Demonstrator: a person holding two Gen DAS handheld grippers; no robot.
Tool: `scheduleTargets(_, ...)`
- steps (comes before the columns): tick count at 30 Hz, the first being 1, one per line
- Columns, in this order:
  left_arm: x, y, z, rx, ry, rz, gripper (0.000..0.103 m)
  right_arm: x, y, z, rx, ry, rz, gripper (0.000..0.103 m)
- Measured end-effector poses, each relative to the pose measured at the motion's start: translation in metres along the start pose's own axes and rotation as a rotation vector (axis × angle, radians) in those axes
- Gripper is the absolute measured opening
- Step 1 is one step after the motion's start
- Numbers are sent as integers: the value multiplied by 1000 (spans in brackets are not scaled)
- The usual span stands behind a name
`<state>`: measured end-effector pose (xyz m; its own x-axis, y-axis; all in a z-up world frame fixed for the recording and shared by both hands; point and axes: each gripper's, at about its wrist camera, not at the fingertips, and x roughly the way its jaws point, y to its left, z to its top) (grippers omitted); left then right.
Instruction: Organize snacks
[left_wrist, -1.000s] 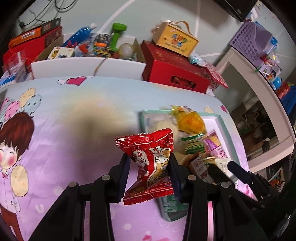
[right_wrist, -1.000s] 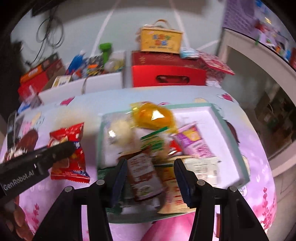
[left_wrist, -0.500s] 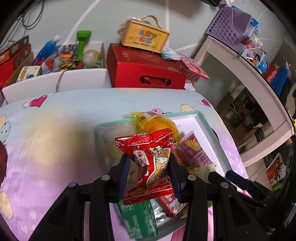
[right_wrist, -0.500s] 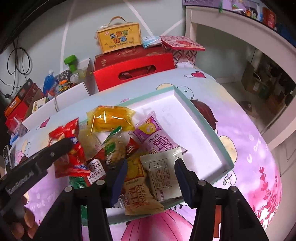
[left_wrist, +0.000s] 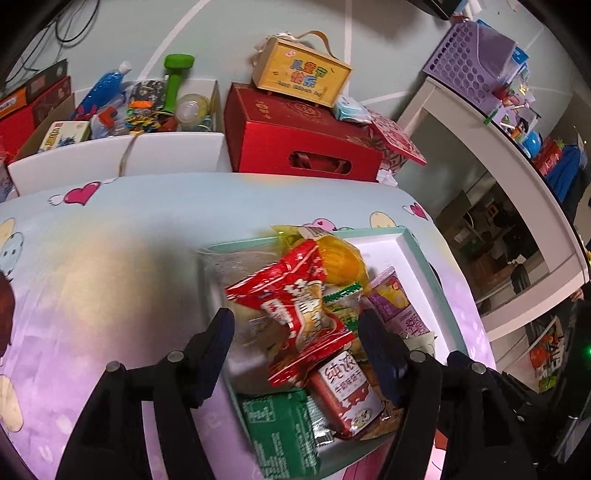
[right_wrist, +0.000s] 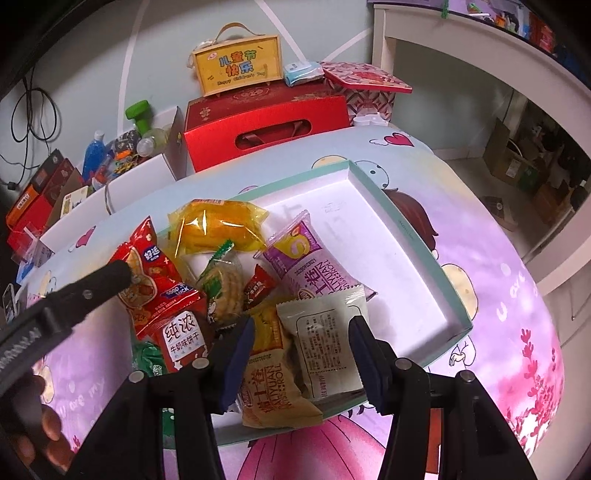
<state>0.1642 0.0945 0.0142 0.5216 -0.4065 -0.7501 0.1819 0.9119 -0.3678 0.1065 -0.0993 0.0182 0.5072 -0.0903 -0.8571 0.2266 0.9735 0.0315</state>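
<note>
While fingers spread, red snack packet (left_wrist: 295, 314) tops the tray's (right_wrist: 413, 236) pile.

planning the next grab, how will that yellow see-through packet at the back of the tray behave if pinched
The yellow packet looks puffy and glossy, so its film would probably crinkle and could slip between fingers. It seems light for its size. It lies atop other snacks in the tray, so a push would likely slide it.

Left gripper (left_wrist: 297, 334): matte black plastic linkage arms, round silver pivot screws, dark navy finger pads (left_wrist: 221, 332). Right gripper (right_wrist: 301, 345): same build, same blue pads (right_wrist: 242, 345). White lettering runs along the left unit's side (partly cut off, unreadable).
</note>
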Motion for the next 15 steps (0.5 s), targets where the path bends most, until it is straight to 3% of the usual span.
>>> scheduleTargets(6,-10,10,-7,-13,-2,82,86,0,15,-3,-58,-5,1,60)
scheduleTargets(10,-13,19,-14,-16,-5,168,98,3,26,-6,-90,0,5,79)
scheduleTargets(13,-19,27,-20,-23,-23,242,99,4,32,-9,-105,-1,15,86)
scheduleTargets(15,-23,33,-24,-30,-26,277,99,4,35,-11,-113,-8,29,102)
